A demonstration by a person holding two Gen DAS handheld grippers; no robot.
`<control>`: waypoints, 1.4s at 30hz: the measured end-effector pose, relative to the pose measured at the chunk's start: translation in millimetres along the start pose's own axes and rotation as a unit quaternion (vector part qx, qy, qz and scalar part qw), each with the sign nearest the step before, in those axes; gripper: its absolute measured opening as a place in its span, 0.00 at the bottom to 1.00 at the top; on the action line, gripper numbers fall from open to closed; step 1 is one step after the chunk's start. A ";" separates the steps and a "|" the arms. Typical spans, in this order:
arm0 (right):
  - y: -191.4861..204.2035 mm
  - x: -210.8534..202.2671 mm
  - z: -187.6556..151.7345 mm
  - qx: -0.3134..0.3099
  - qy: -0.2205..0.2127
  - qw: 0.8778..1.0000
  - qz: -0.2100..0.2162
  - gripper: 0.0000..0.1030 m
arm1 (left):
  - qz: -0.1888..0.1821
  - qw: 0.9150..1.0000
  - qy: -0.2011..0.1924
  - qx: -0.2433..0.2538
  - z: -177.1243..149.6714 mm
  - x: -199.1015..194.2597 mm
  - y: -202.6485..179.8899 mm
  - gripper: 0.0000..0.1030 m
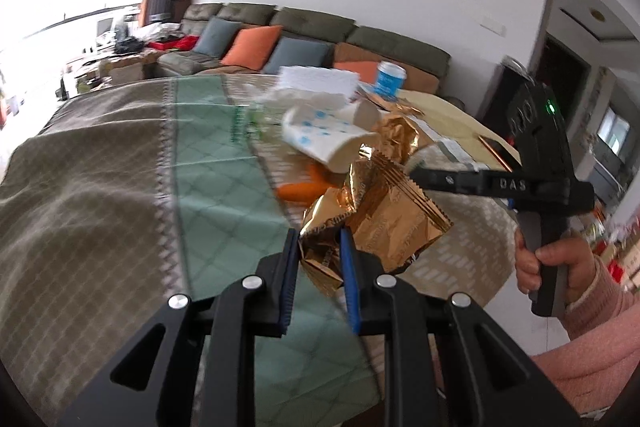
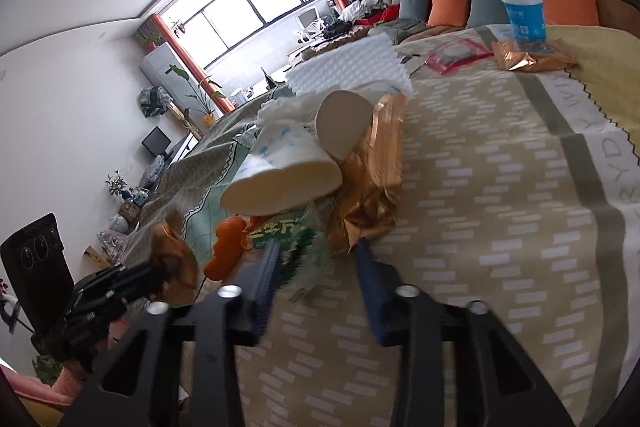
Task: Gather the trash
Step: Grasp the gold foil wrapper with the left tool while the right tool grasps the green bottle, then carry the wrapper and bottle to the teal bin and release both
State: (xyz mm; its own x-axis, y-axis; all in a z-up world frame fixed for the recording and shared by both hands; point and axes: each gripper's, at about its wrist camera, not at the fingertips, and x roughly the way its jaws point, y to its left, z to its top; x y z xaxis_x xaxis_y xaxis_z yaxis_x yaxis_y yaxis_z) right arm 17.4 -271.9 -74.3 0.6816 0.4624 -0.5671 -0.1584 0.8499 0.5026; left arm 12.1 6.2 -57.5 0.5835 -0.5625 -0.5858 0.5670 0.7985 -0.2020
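On the patterned tablecloth [image 2: 500, 187], we face a trash pile topped by crushed paper cups [image 2: 288, 167]. Our left gripper [image 1: 318, 251] pinches a light, crinkly gold foil wrapper [image 1: 384, 219] by its edge; our right gripper [image 2: 316, 259] hovers half-open at the pile.

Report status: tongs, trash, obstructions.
Left tongs shut on gold wrapper, lifted. Right tongs open at trash pile: crushed paper cups, orange peel. Nothing blocking.
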 end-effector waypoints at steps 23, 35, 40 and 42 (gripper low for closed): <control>41.5 -44.5 26.4 -0.058 -0.049 0.997 0.011 0.20 | 0.078 0.992 -0.064 -0.080 -10.6 -63.9 65.2 0.21; 88.6 -11.3 36.7 -0.096 -0.028 0.991 0.087 0.20 | 0.129 0.981 -0.093 -0.115 -19.1 -100.0 95.7 0.21; 123.4 17.5 41.5 -0.122 -0.009 0.984 0.133 0.20 | 0.160 0.972 -0.105 -0.135 -26.0 -118.0 109.6 0.21; 136.7 30.3 42.7 -0.133 0.001 0.980 0.148 0.20 | 0.176 0.968 -0.109 -0.143 -29.0 -127.6 116.2 0.21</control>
State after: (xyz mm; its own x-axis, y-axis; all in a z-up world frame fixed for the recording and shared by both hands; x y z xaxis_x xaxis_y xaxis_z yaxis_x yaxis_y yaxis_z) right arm 46.8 -152.4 5.0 0.5764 0.6991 -0.4231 -0.5300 0.7139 0.4576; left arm -13.3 176.9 -28.9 0.8382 -0.2510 -0.4841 0.1445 0.9583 -0.2466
